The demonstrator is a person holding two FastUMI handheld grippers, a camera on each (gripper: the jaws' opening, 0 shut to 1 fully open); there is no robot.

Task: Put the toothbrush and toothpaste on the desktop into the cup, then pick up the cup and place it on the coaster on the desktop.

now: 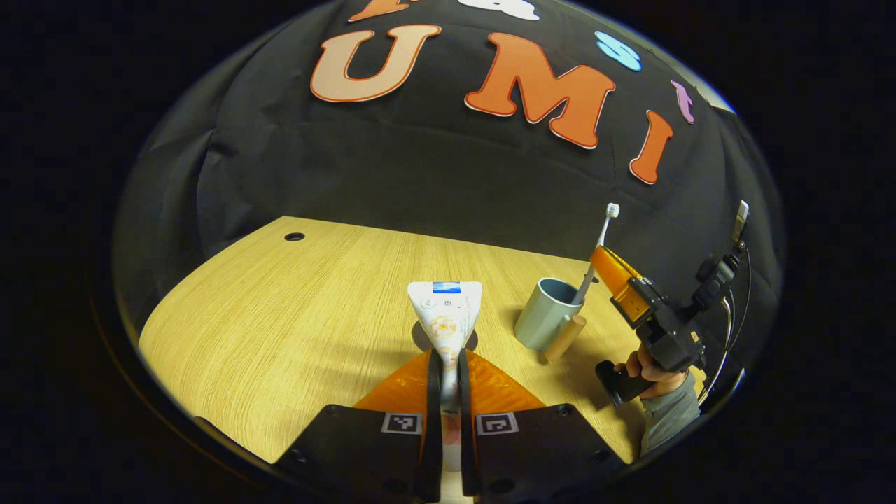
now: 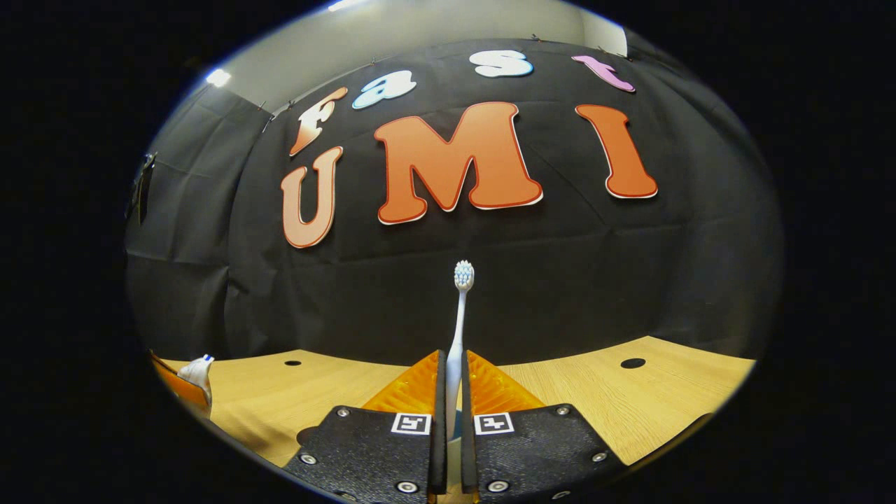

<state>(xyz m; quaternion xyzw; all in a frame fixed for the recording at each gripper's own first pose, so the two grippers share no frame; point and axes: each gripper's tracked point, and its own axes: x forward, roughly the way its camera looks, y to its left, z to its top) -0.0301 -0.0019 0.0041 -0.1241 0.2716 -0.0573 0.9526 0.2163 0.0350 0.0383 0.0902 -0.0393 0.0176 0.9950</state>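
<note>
In the left gripper view, my left gripper (image 1: 448, 364) has its jaws drawn narrow on the toothpaste (image 1: 446, 311), both fingers pressing its lower part while the flat crimped end fans out above them. A dark round patch lies on the desktop (image 1: 294, 315) just behind the tube; I cannot tell what it is. To the right, near the tube, stands the grey-blue cup (image 1: 546, 313), its wooden handle turned toward me. My right gripper (image 1: 616, 276), gripped by a hand (image 1: 651, 367), holds the toothbrush (image 1: 598, 252) tilted, its lower end inside the cup's mouth and its bristles up. Bare wood stretches wide to the left, with a small hole far back.

In the right gripper view, my right gripper (image 2: 453, 381) is closed tight on the toothbrush (image 2: 459, 315), which rises upright from between the fingers against the black cloth wall. The desktop (image 2: 616, 399) runs open on both sides, one hole on each side. The toothpaste (image 2: 198, 371) shows at the far left edge.
</note>
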